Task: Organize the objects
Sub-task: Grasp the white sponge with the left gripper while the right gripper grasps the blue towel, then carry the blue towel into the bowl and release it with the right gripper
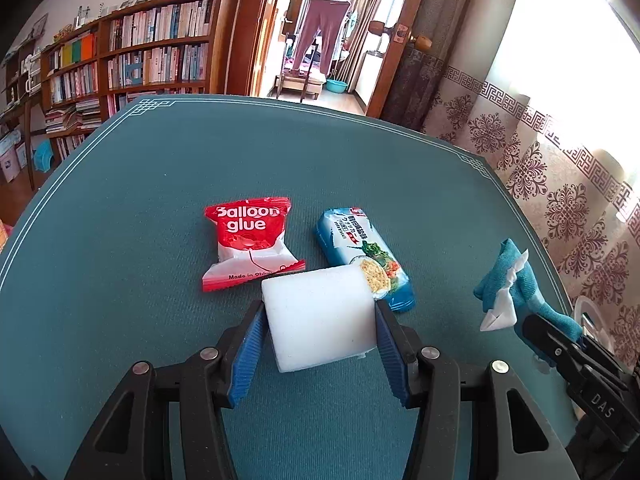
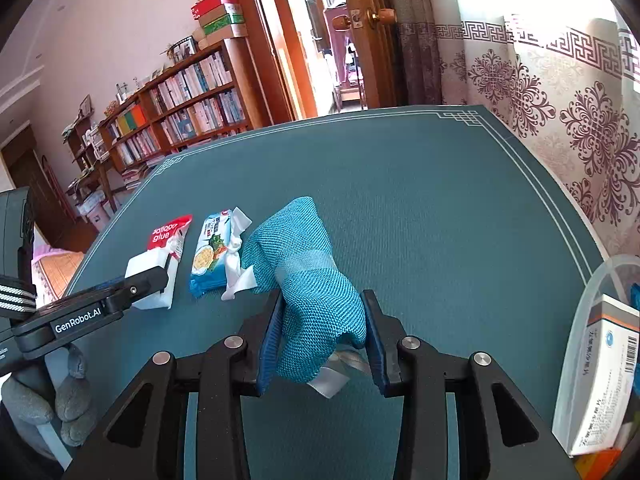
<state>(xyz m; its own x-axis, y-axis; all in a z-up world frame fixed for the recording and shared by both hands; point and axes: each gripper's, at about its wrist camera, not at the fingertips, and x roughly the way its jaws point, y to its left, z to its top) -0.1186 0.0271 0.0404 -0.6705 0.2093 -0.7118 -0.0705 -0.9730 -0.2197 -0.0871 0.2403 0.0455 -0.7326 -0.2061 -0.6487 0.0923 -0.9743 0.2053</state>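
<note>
My left gripper [image 1: 320,320] is shut on a white foam block [image 1: 320,316] and holds it just in front of a red "Balloon glue" packet [image 1: 250,240] and a blue cracker packet [image 1: 362,256] lying on the teal table. My right gripper [image 2: 322,316] is shut on a teal woven cloth [image 2: 308,264] with a white ribbon bow [image 2: 238,268], at the right of the packets. The cloth [image 1: 516,280] and the right gripper's finger [image 1: 560,340] show in the left wrist view. The left gripper's finger [image 2: 136,288], the block [image 2: 154,276], the red packet [image 2: 168,236] and the cracker packet [image 2: 210,260] show in the right wrist view.
A clear plastic bin [image 2: 592,304] holding a white medicine box [image 2: 600,380] stands at the table's right edge. The teal table mat [image 1: 280,152] stretches far beyond the packets. A bookshelf [image 1: 132,52], doorway and curtain [image 1: 540,160] lie behind the table.
</note>
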